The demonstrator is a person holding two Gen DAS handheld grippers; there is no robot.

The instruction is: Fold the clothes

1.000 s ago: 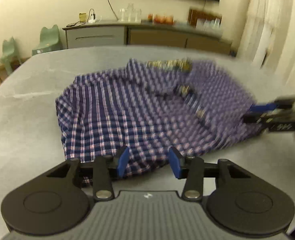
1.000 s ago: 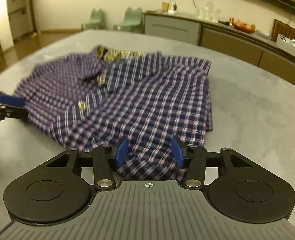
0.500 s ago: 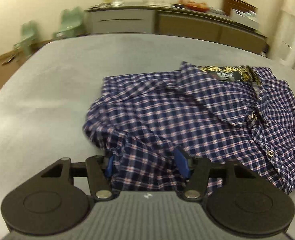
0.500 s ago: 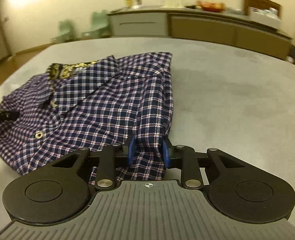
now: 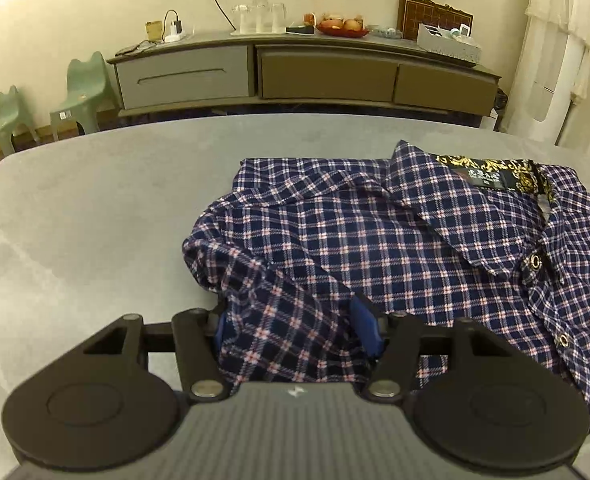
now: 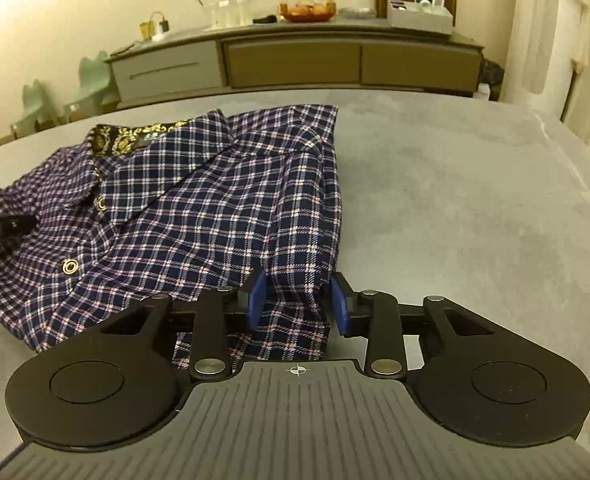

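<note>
Left wrist view shows the grey worktop (image 5: 75,216) carrying the navy checked shirt (image 5: 375,240), collar toward twelve o'clock, its body doubled into a thick bundle filling the frame from three to six o'clock. Presumably each side is gripped so the folded bundle can be squared up. At six o'clock the left gripper (image 5: 295,332) has a wad of cloth filling its jaws; they stand spread wide and are easing open. In the right wrist view the right gripper (image 6: 297,304) straddles the shirt's edge fold, jaws opening, pads just clear of the cloth.
</note>
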